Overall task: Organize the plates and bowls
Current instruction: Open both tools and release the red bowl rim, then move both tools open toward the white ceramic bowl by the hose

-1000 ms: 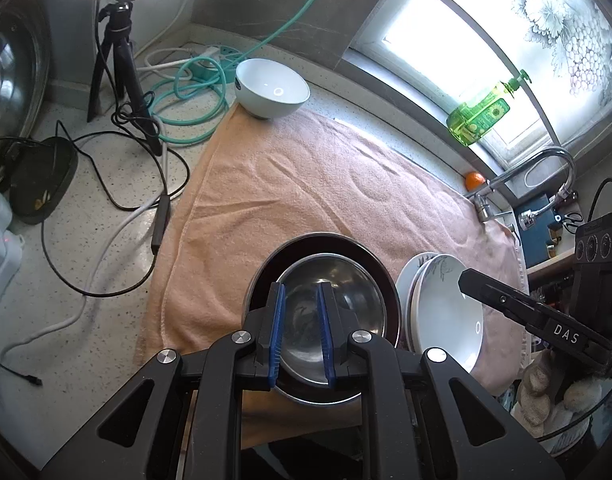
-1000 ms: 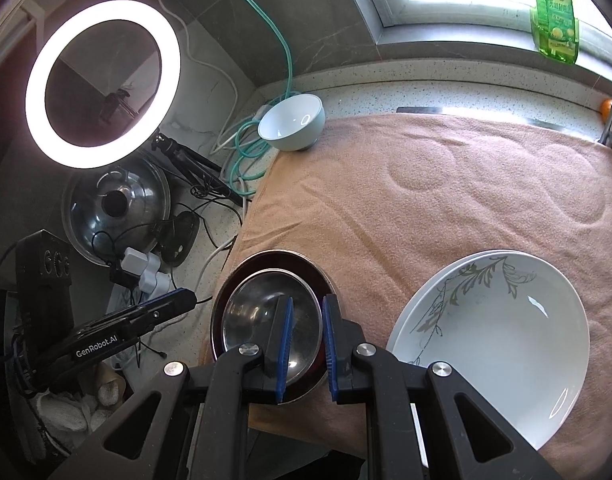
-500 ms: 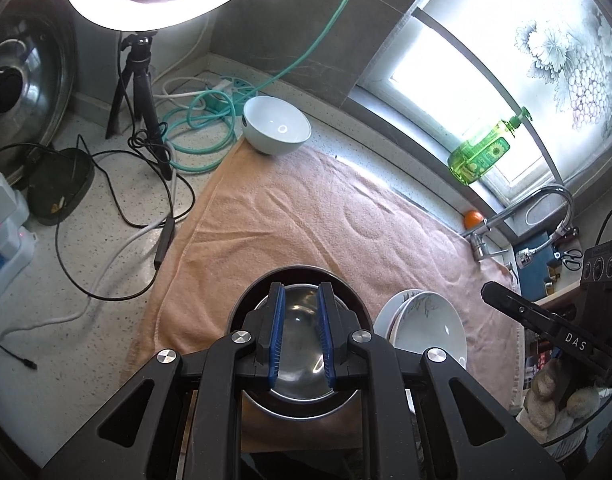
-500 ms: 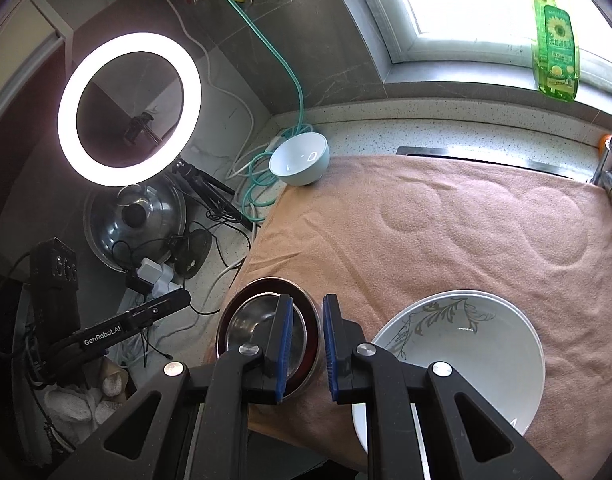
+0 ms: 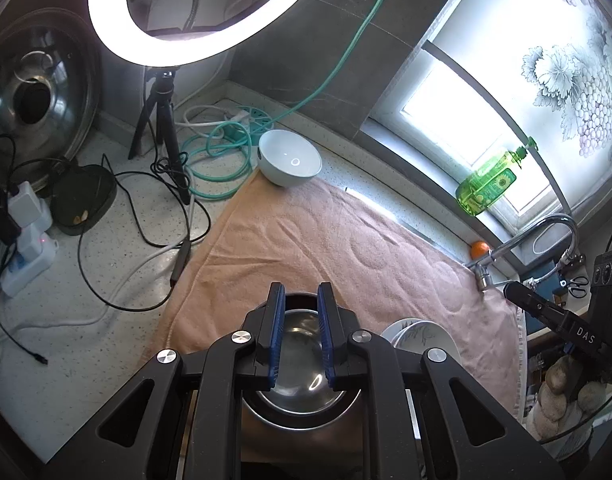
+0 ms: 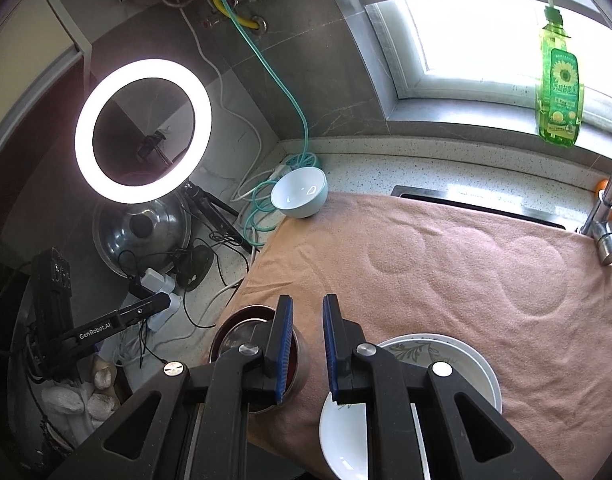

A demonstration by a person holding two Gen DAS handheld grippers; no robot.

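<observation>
Both our claws have risen since a second ago: the steel bowl and plates look smaller beneath them. Left claw and right claw stay narrowly parted, grasping nothing. The bowl, nested in a dark one, lies under the left claw on the towel; the plates are right of it. A white bowl stands far ahead, beside the hose.
</observation>
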